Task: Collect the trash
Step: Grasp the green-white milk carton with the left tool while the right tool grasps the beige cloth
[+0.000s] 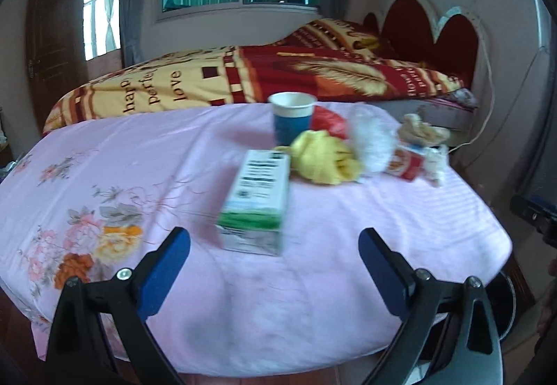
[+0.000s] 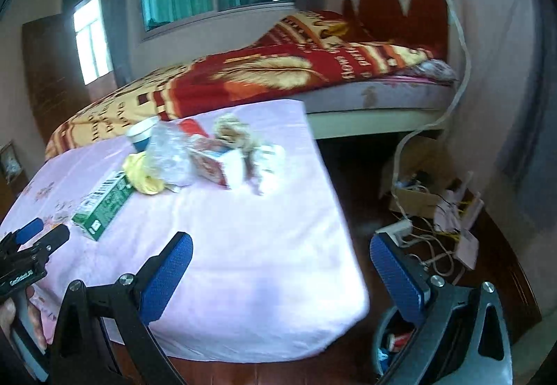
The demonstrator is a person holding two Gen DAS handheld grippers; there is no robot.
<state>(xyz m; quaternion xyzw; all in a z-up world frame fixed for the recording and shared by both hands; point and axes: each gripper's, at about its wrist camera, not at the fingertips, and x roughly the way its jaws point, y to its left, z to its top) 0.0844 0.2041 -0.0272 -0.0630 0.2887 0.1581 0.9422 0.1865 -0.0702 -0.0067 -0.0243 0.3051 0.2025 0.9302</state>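
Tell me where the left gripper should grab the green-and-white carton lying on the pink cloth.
Probably across the green-and-white carton's long side faces near its closest end. It lies flat, pointing toward the open left gripper, so come straight forward from the near side.

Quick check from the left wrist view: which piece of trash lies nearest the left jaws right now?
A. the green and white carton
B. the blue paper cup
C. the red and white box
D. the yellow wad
A: the green and white carton lies on the pink cloth just ahead of the open left gripper; the blue paper cup, yellow wad and red and white box sit farther back.
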